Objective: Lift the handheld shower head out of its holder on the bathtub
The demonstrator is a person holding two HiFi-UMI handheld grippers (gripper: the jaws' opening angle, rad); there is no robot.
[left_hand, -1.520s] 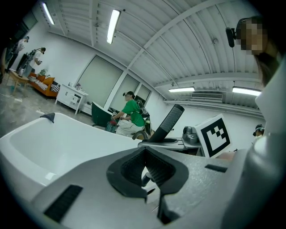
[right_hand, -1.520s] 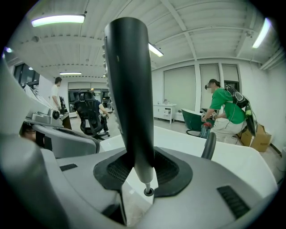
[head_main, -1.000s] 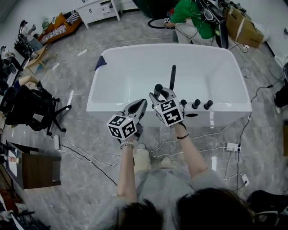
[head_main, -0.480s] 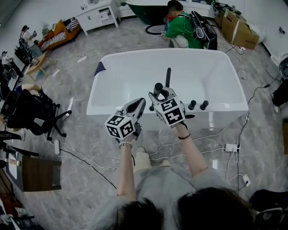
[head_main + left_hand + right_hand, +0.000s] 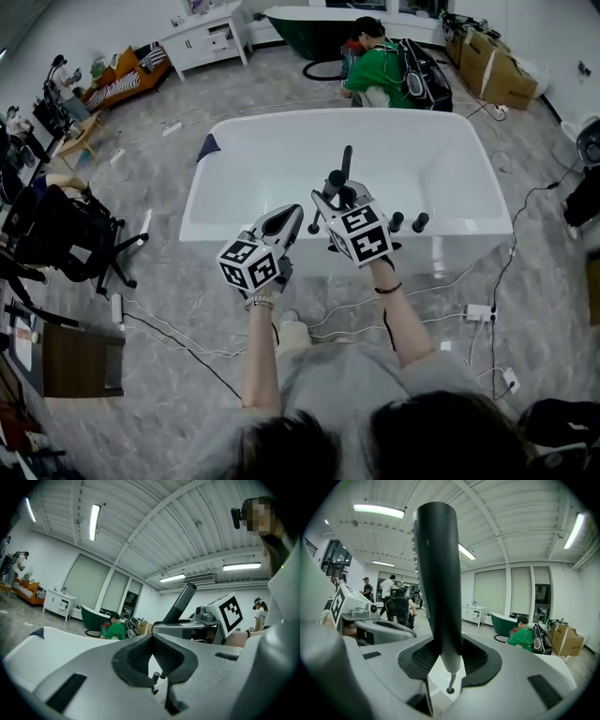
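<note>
Shower head: the black shower head (image 5: 438, 573) stands upright in the air, its lower end clear above the dark holder ring (image 5: 449, 690) in the bathtub (image 5: 199, 187) deck
Right tool: the right tool (image 5: 449, 667) is clenched on the shower head's lower handle, a pad on either side
Left tool: the left tool (image 5: 152, 667) has its jaws pressed together on nothing, just beside the right tool
Hose: a thin grey hose (image 5: 451, 679) runs from the handle's end down into the holder ring
Progress: the lift looks as good as done; what is left, I judge, is only drawing out more hose
Edges: the tub's near rim lies under both tools; two knobs (image 5: 408, 222) stand near the right tool
Open room: free above and over the basin; the person in green (image 5: 380, 70) and the office chair (image 5: 66, 234) are well apart
</note>
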